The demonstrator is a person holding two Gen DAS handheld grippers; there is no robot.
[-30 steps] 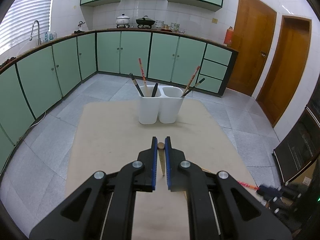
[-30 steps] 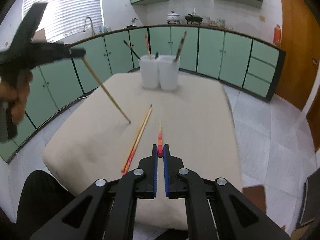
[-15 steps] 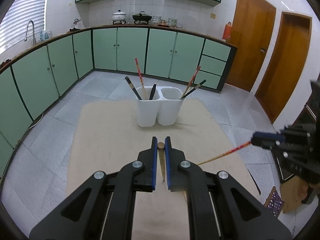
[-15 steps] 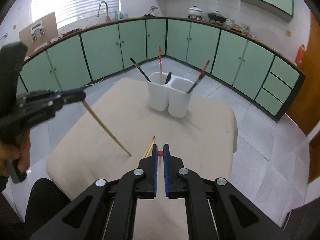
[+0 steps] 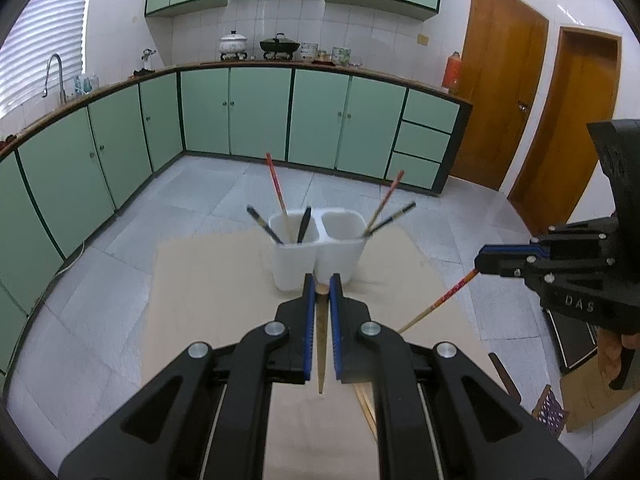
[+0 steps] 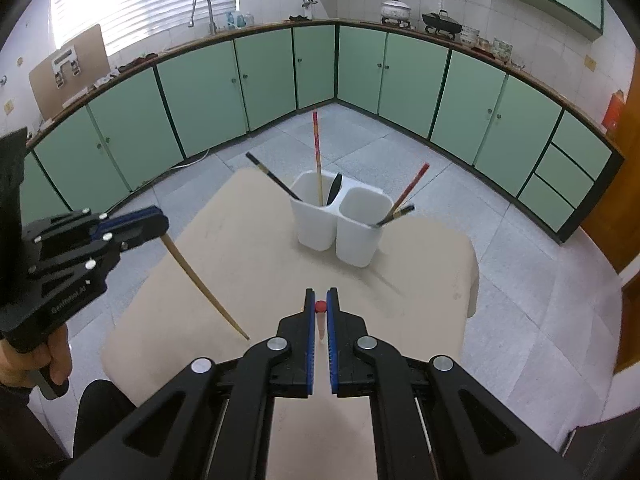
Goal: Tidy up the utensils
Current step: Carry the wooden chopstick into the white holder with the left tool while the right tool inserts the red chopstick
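You now have a chopstick in each gripper, lifted off the bench. Your left gripper has its jaws pinching the plain wooden chopstick, which hangs down and to the right from the jaws at the left of the right wrist frame, its tip clear of the cloth. Your right gripper has its jaws pressed on the red-ended chopstick, which slants down-left at the right of the left wrist frame.

A second ago the red-ended stick lay flat on the bench beside another pair; it has since come up, and the white two-cup holder looks nearer in both views. That suggests picking is done and delivery is next. The holder sits at centre frame with sticks in both cups. One pair of chopsticks remains on the bench at lower centre-right of the left view
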